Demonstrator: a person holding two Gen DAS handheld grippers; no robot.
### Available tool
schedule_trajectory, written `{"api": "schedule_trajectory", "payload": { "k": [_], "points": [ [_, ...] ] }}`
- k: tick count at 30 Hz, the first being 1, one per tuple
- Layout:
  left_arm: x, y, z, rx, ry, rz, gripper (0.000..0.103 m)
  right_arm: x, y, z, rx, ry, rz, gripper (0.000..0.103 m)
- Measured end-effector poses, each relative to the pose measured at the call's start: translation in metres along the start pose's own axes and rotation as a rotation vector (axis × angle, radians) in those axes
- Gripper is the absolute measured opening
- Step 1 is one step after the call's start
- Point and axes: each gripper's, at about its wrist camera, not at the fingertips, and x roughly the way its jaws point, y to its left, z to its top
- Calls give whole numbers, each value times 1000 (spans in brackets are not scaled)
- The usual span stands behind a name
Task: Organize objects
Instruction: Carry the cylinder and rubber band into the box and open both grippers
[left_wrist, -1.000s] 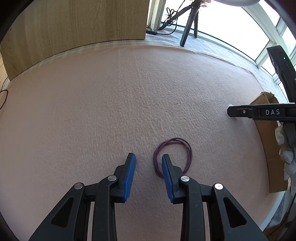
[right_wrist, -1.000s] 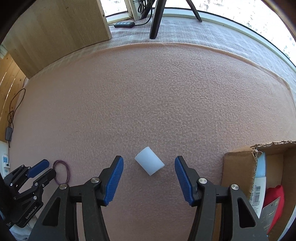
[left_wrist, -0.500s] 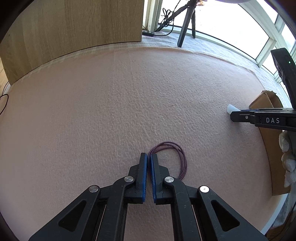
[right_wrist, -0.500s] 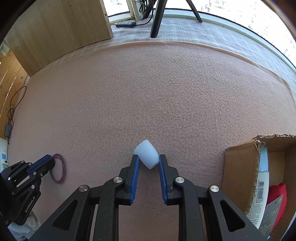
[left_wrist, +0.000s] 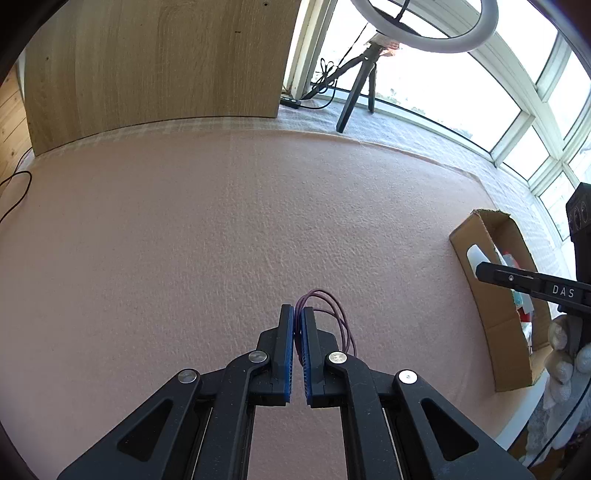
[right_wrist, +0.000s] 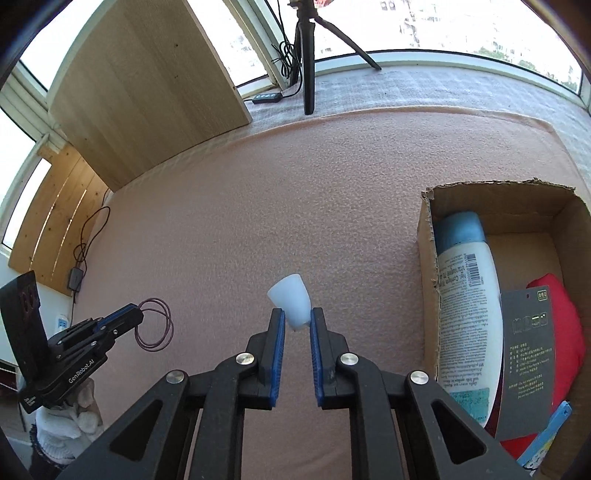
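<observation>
Lifted cup (right_wrist: 290, 304) between right fingers (right_wrist: 277, 345).

Sunlit home room: carpet (left_wrist: 221, 229), windows (left_wrist: 443, 81)

box (right_wrist: 424, 258): 1 | bottle (right_wrist: 467, 295): 1 | cup (right_wrist: 290, 299): 1 | cord loop (right_wrist: 155, 328): 1 | tripod (right_wrist: 308, 55): 1

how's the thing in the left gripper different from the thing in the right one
The left gripper pinches a purple cord loop; the right gripper clamps a white cup. The loop is thin, limp wire that dangles; the cup is a rigid tapered body. The loop is dark, the cup pale and translucent. Both are held up off the pink mat, outside the cardboard box.
</observation>
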Motion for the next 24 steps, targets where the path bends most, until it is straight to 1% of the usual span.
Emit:
{"api": "schedule_trajectory", "payload": {
  "k": [4, 10, 18, 24],
  "points": [
    [-14, -30, 13, 29, -40, -43, 4, -37, -18, -10, 14, -78, -32, 12],
    [-21, -102, 35, 113, -82, -133, 4, -80, -64, -28, 82, -155, -88, 12],
    [-1, -207, 50, 232, -92, -194, 4, -111, -112, -51, 117, -194, -163, 12],
    [31, -267, 59, 287, -70, -200, 4, -117, -134, -57, 132, -198, -191, 12]
  ]
}}
